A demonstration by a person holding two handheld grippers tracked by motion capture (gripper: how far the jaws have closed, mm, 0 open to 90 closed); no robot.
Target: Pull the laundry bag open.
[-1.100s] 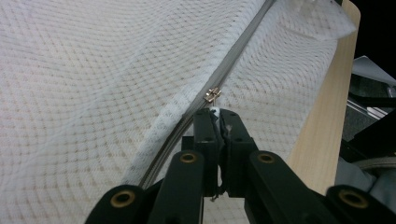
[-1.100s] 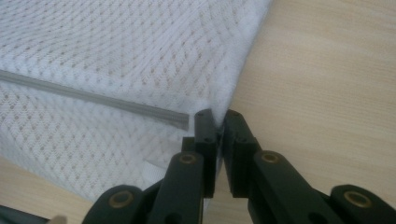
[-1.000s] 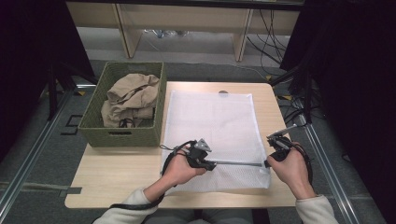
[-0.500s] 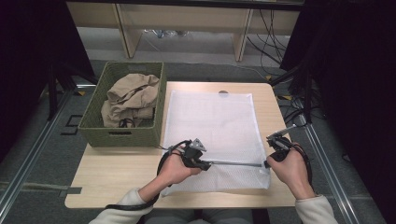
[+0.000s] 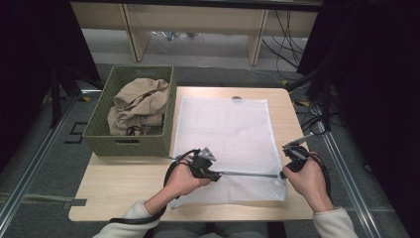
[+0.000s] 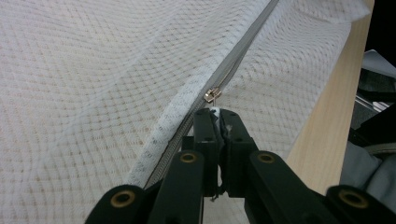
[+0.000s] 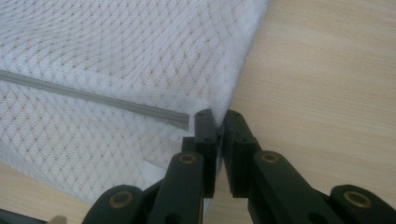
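Note:
A white mesh bag [image 5: 225, 129] lies flat on the wooden table [image 5: 124, 183]. A grey zipper [image 5: 247, 174] runs across its near end. My left gripper [image 5: 216, 174] is shut on the zipper's pull tab, and the metal slider [image 6: 212, 94] sits just past the tips of the left gripper [image 6: 218, 114]. Beyond the slider the zipper [image 6: 243, 46] looks shut. My right gripper [image 5: 283, 173] is shut on the bag's right edge. In the right gripper view the right gripper [image 7: 215, 116] pinches the mesh where the zipper [image 7: 93, 97] ends.
A green woven basket [image 5: 129, 141] stands at the table's left and holds a crumpled beige cloth [image 5: 136, 104]. Bare table [image 7: 327, 70] lies to the right of the bag. Metal rails and cables run along the floor on both sides.
My left gripper has slid a little to the left along the zipper line. The right gripper has kept still.

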